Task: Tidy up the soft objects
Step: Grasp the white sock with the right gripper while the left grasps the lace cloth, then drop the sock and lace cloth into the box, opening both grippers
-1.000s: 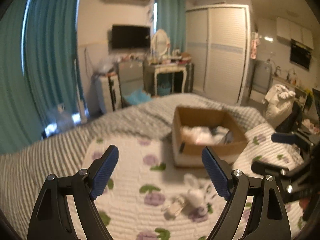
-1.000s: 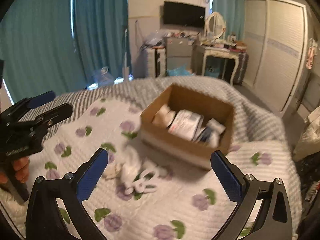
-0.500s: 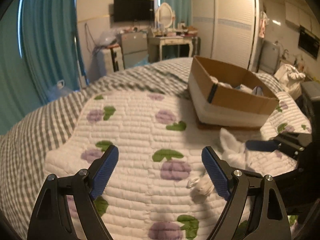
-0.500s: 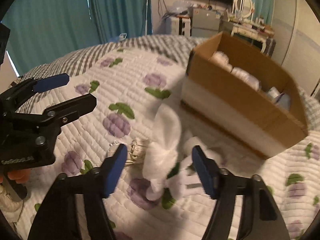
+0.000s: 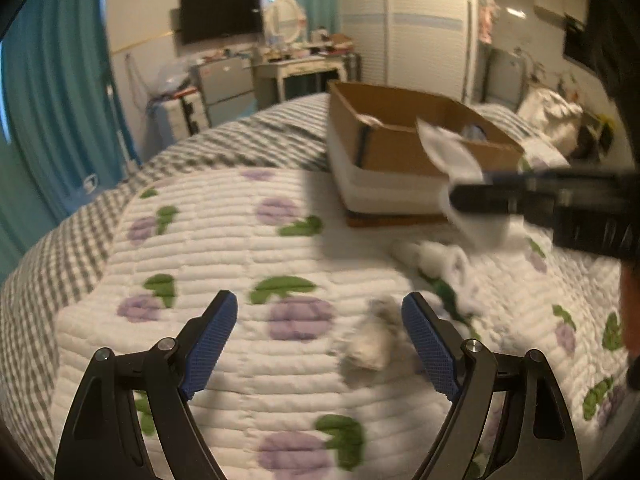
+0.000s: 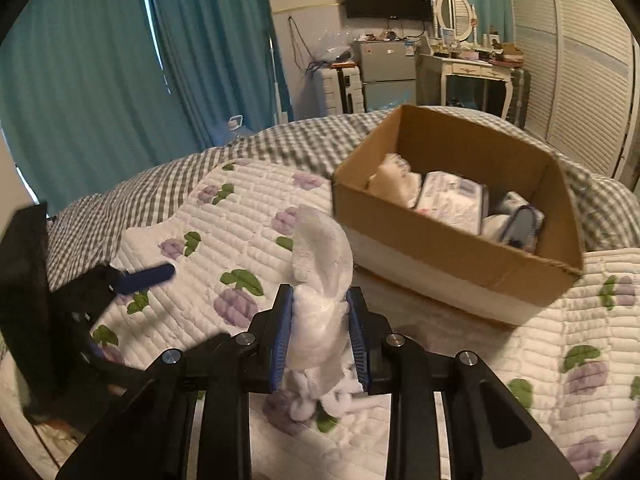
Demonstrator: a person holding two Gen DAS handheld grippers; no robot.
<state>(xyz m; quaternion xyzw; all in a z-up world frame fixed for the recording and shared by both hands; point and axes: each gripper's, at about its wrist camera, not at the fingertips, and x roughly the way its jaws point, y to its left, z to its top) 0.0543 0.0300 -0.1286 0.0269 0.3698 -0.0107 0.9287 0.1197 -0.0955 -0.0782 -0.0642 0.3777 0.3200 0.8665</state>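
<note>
My right gripper (image 6: pixel 320 328) is shut on a white sock (image 6: pixel 320 276) and holds it above the quilt; the sock also shows in the left wrist view (image 5: pixel 452 160), pinched in the right gripper (image 5: pixel 456 200). A cardboard box (image 6: pixel 452 240) with soft white items inside stands on the bed to the right of it. My left gripper (image 5: pixel 320 336) is open, low over the quilt. A small rolled whitish sock (image 5: pixel 372 344) lies between its fingers, close to the right one. Another white sock (image 5: pixel 444 260) lies beyond it.
The floral white quilt (image 5: pixel 240 240) covers a grey checked bedspread (image 5: pixel 240 136). Teal curtains (image 6: pixel 100 80) hang at the left. A dresser with a mirror (image 6: pixel 460 64), a small fridge and a wardrobe stand beyond the bed.
My right gripper has shut on the white sock and lifted it off the quilt toward the box. My left gripper has lowered toward the rolled whitish sock.
</note>
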